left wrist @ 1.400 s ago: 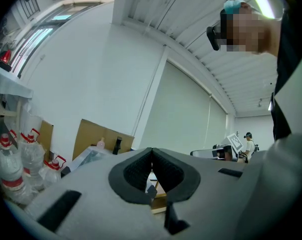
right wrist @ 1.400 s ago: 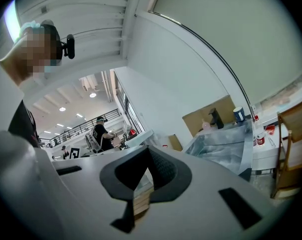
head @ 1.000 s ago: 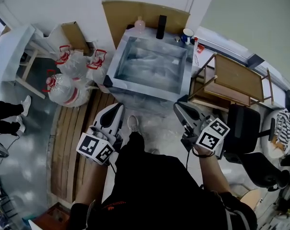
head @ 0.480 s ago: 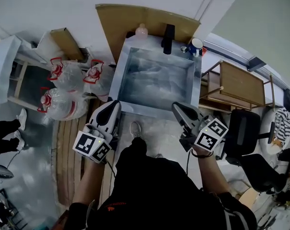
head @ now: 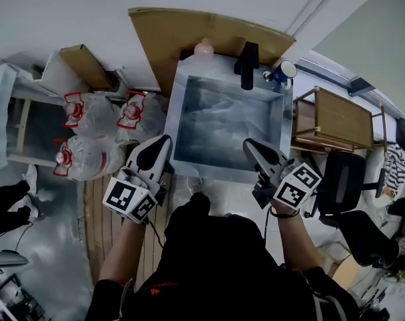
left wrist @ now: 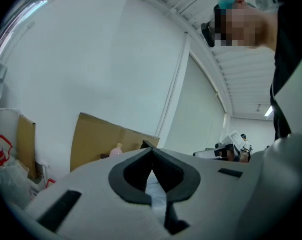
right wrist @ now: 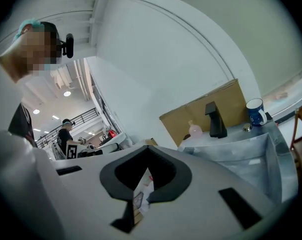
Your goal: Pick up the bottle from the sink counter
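Pink plastic, the bottle (head: 203, 47) stands upright in the head view on the back strip of the table behind the sink (head: 178, 116). Its long axis is vertical, cap up. It stands against a brown cardboard sheet (head: 169, 32), just left of the black faucet (head: 247, 64). Its lower body is too small to make out. The left gripper (head: 164, 142) and right gripper (head: 250, 144) hang side by side over the sink's front edge. The forearms run back to the person and both sets of jaws point toward the back wall, well apart from the bottle.

In the left gripper view the jaws are pressed together with nothing between them. Only the bottle's top shows above the gripper's grey body, in front of the cardboard.

In the right gripper view the jaws meet at their tips, empty. The bottle stands upright beside the faucet, its base cut off by the sink's rim. A blue mug (right wrist: 254, 113) sits farther right.
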`<state>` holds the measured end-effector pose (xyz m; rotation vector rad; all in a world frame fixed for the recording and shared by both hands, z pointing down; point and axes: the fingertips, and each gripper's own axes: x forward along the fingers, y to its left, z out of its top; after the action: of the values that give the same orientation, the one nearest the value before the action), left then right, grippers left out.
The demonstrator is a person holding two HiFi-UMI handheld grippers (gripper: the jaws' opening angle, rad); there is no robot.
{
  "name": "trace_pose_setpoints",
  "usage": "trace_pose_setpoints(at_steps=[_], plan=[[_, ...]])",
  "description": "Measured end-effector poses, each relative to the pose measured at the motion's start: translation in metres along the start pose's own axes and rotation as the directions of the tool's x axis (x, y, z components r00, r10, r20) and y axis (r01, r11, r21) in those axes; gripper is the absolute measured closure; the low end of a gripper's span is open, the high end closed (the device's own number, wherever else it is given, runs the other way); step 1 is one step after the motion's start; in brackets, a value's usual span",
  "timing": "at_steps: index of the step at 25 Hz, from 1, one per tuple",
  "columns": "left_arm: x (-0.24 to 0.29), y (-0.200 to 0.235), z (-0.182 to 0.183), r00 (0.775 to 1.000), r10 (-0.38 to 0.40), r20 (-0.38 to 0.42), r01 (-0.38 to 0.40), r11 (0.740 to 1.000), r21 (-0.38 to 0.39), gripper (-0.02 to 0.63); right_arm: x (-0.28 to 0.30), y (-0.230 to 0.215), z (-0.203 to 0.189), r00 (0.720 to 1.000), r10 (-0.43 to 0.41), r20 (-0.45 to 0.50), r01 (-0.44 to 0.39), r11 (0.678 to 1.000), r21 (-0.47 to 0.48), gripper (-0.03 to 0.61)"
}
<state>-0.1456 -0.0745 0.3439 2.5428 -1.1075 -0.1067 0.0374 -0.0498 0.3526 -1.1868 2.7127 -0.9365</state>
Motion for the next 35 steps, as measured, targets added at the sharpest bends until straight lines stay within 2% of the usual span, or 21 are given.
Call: trace_pose_setpoints(at_steps=[14,20,35], plan=[[0.056,0.050,-0.016,0.998,-0.018,-0.055,0.017,1.000,-0.014,0.595,0.047,-0.049,0.005,0.999,-0.045,-0.018,0.046,0.998,0.049,0.575],[0.087,0.066,-0.022,0.998,0.002,-0.060,-0.003,1.000,-0.013,0.595,0.063,-0.073,0.008,0.999,-0.021,-0.036,0.023,0.998,0.063,0.575],[0.175,0.090,-0.041,0.996,0.055,-0.074,-0.052,0.998,0.048,0.595,0.086,-0.117,0.006,0.992,0.082,-0.100,-0.071,0.991,0.110,0.575]])
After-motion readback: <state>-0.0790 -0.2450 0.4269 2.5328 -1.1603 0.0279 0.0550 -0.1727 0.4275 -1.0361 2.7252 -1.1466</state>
